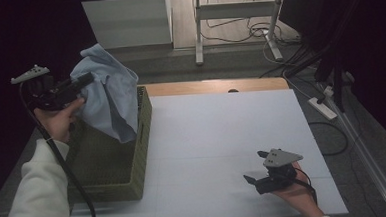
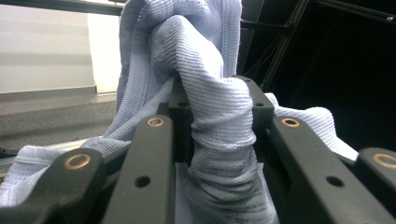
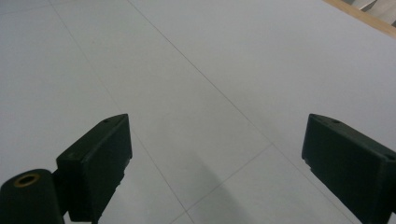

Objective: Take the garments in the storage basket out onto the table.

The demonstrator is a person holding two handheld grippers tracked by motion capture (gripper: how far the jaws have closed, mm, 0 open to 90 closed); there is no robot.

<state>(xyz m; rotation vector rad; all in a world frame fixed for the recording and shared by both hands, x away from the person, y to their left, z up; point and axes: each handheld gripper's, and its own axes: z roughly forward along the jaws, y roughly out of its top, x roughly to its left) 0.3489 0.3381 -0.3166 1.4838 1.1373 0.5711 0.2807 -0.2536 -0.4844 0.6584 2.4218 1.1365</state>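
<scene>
In the high view the tips of the left gripper (image 1: 82, 82) are hidden inside the folds of the light blue ribbed cloth (image 1: 107, 95), so there one cannot see where the pads meet the fabric. In the left gripper view the black jaws are closed on a bunched fold of this cloth (image 2: 219, 121), which rises between them and covers most of what lies behind; the lower edge of the cloth is cut off at the bottom of that view. The cloth hangs down from this gripper, and its lower part reaches into the olive green woven basket (image 1: 141, 141), which stands just below the gripper; the inside of the basket is dark and hard to read. The right gripper (image 1: 257, 171) rests low over the white table top (image 1: 217, 137), well apart from the cloth. In the right gripper view its two black jaws stand wide apart with nothing between them, only the white surface (image 3: 196, 93) beyond.
</scene>
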